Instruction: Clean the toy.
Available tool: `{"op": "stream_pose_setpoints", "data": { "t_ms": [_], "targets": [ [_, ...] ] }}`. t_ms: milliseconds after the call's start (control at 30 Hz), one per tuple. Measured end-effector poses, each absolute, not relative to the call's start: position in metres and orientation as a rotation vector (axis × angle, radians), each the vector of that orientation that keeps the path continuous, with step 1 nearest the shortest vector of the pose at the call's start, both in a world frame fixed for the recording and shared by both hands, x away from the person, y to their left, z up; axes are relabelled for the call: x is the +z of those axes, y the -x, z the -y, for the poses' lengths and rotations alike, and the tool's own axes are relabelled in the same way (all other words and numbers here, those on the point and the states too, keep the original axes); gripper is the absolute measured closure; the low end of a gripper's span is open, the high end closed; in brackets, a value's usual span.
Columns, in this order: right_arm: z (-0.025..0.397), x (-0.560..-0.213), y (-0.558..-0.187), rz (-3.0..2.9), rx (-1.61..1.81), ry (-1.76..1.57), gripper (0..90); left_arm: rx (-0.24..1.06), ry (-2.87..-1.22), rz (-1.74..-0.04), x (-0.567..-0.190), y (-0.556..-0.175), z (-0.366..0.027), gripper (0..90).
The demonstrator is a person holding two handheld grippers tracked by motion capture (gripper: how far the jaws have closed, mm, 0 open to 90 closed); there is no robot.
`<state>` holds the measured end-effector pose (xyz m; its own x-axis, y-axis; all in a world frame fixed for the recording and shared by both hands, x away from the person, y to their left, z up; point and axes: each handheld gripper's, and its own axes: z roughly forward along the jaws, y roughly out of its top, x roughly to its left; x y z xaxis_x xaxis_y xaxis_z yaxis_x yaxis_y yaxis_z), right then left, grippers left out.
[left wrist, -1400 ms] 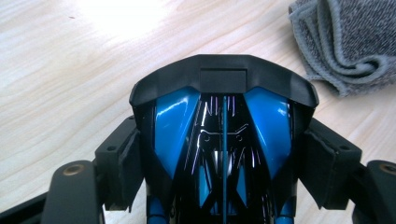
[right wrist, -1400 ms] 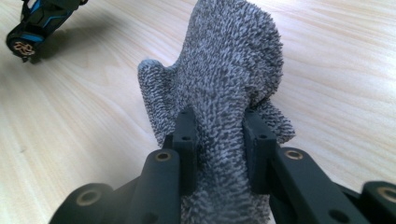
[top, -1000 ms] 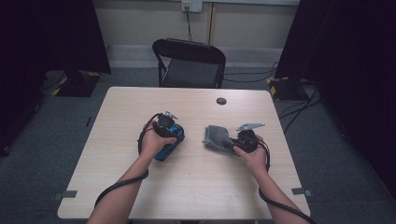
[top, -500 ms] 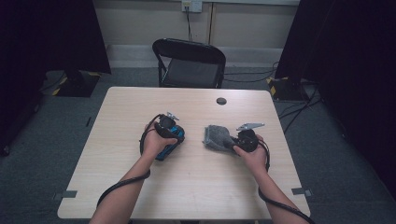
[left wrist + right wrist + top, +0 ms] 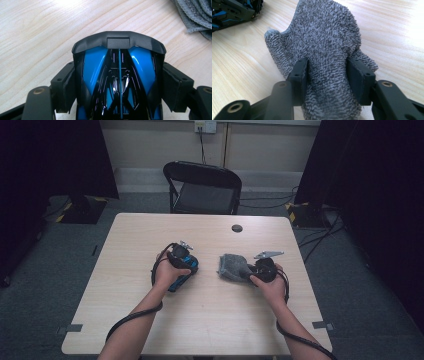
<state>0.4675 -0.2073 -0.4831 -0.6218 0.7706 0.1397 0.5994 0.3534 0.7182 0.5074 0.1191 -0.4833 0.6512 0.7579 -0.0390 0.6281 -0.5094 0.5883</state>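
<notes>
Little has changed over the last second: the left hand-held gripper (image 5: 183, 261) still clamps the blue-and-black toy car (image 5: 118, 75) between its pads, and the right hand-held gripper (image 5: 251, 271) stays closed on a bunched grey cloth (image 5: 324, 50), both resting on the table (image 5: 210, 320); so I judge the wiping of the car has not begun. The cloth lies just ahead of the right gripper, the car off to its left, bare table between them; the table's edges are well apart from both.

Dim surroundings, lit table (image 5: 210, 320), glare on wood, perhaps slight softness
</notes>
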Motion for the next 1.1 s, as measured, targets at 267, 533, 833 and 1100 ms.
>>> {"op": "stream_pose_setpoints", "data": {
  "t_ms": [267, 533, 833, 1100],
  "targets": [
    [0.207, -0.483, -0.467, -2.397, 1.113, -1.231, 44.3, 0.298, -2.305, -1.081, -0.486, -0.508, -0.117, 24.9],
    [0.208, -0.481, -0.466, -2.399, 1.098, -1.217, 32.0, 0.292, -2.303, -1.076, -0.486, -0.508, -0.119, 24.2],
    [0.207, -0.474, -0.463, -2.4, 1.106, -1.181, 25.3, 0.275, -2.295, -1.099, -0.477, -0.507, -0.121, 22.2],
    [0.208, -0.464, -0.458, -2.389, 1.147, -1.175, 19.0, 0.254, -2.263, -1.054, -0.456, -0.499, -0.127, 17.0]
  ]
}}
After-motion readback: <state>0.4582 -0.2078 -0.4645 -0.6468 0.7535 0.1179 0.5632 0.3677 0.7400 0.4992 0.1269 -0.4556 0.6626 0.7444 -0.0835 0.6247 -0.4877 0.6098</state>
